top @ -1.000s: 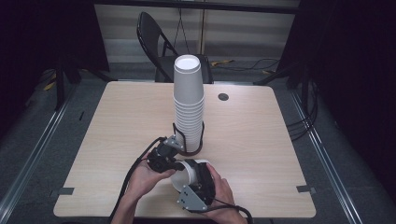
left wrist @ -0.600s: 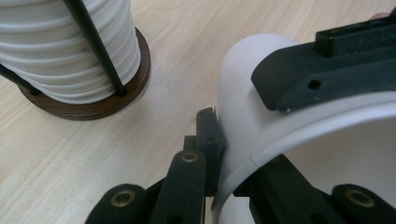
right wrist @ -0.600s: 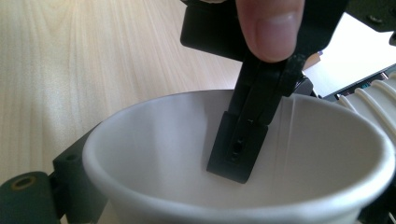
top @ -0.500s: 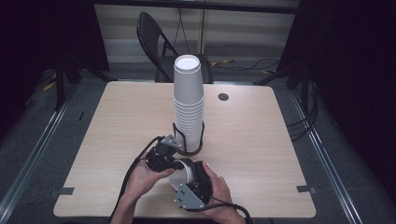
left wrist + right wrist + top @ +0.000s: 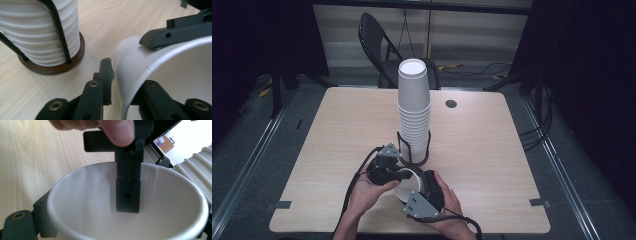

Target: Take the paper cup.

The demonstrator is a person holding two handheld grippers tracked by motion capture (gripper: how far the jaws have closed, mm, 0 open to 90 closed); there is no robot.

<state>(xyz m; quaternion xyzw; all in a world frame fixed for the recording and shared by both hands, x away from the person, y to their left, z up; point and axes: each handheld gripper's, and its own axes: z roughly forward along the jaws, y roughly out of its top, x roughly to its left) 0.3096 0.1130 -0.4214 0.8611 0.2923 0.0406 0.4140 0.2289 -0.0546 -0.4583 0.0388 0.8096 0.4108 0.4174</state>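
High view: the loose white paper cup (image 5: 406,179) lies just in front of the tall stack of white paper cups in a black wire holder (image 5: 414,112), between the left gripper (image 5: 388,169) and right gripper (image 5: 424,192).

Left gripper view: its jaws straddle the cup's wall, having just been opening, pads slightly apart.

Right gripper view: its jaws clamp the cup from outside.

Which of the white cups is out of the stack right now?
The loose cup near the table's front edge, between the left gripper and right gripper. All others sit nested in the stack in the wire holder.
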